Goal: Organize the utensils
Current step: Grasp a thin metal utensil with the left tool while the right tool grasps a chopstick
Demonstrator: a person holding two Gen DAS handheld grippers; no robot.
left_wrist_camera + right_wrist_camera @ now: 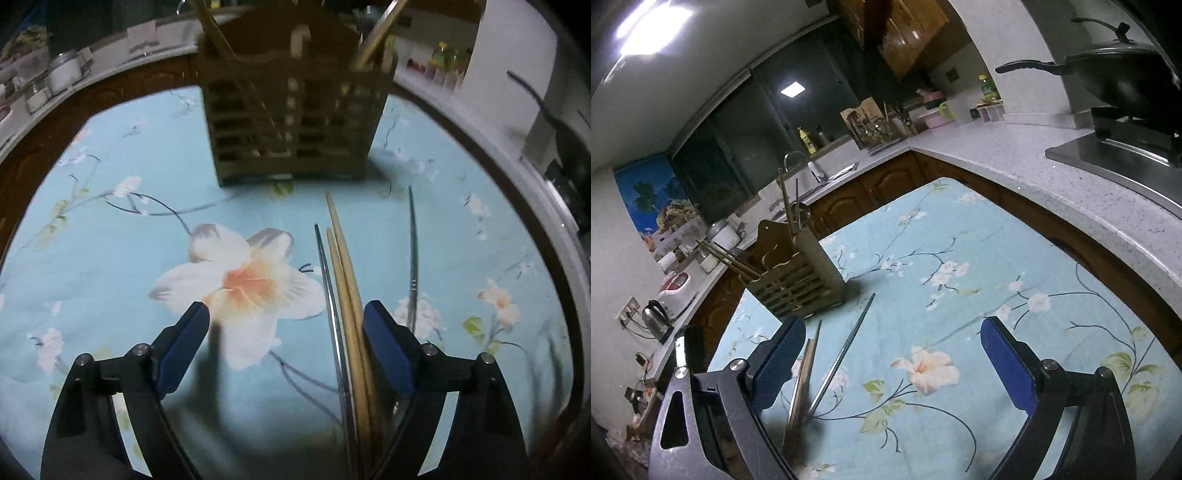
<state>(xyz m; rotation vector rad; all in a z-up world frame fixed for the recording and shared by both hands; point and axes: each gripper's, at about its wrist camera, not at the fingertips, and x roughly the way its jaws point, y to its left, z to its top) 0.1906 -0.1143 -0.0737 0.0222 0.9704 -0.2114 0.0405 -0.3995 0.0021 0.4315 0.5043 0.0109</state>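
left gripper (pixel 286 328) wide open, empty | right gripper (pixel 892 345) wide open, empty | wooden chopsticks (pixel 345 280) cut off below | holder (pixel 291 110) blurred

Left gripper (pixel 286 325) low over the worktop (pixel 110 258), jaws wide apart, nothing btwn the pads. Two wooden chopsticks (pixel 345 280) lie side by side just inside the right finger (pixel 386 343), w/ a metal chopstick (pixel 327 280) alongside on their left. Another metal chopstick (pixel 413 254) lies apart, further right. Slatted wooden utensil holder (pixel 295 122) stands upright ahead, sticks poking out the top.
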